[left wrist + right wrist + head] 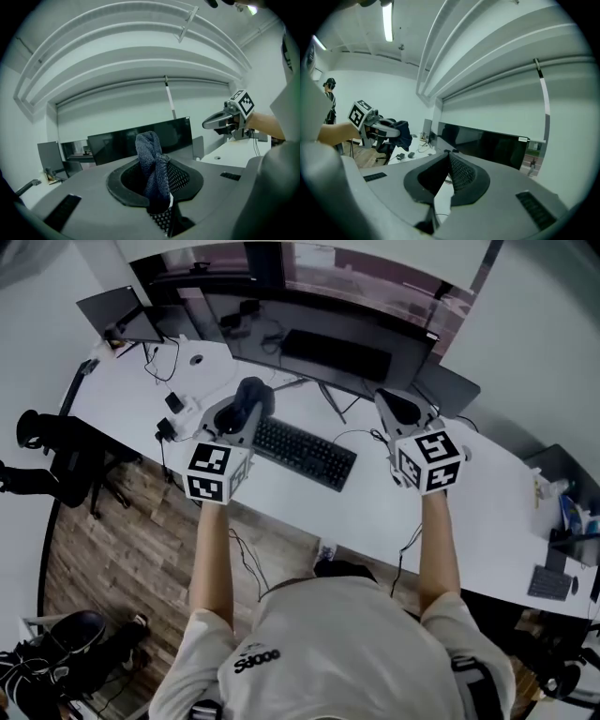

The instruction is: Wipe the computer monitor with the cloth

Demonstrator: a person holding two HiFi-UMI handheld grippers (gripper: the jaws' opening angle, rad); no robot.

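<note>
Cloth point(152, 161): dark blue-grey knit, bunched into a twisted lump, with a rounded fold at the top and a coarse weave.

Left gripper point(242, 413): jaws are clamped on the cloth. In the left gripper view the cloth stands upright between the two meshed pads point(177, 178). It is pinched at its lower end, and most of it sticks out past the tips toward 12 o'clock. The top leans slightly to 11 o'clock.

Head view: the cloth shows as a dark wad on the left gripper's nose. It is over the white desk point(375, 512), at 11 o'clock from the keyboard point(305, 453). The monitor point(337, 352) is at 1 o'clock from the cloth and close to it. The cloth reads as apart from the screen, with no contact visible.

In the left gripper view the monitor is a dark, wide panel behind the cloth, spanning 9 to 2 o'clock.

Right gripper point(448, 157): jaws are together at the tips with nothing between them. A narrow wedge of white desk shows below the tips. It points at the monitor's right half. In its view the left gripper and the hanging cloth sit at 9 o'clock.

Head view: the right gripper is at 3 o'clock from the left one, with the keyboard between them. Both are held above the desk on bare forearms.
</note>
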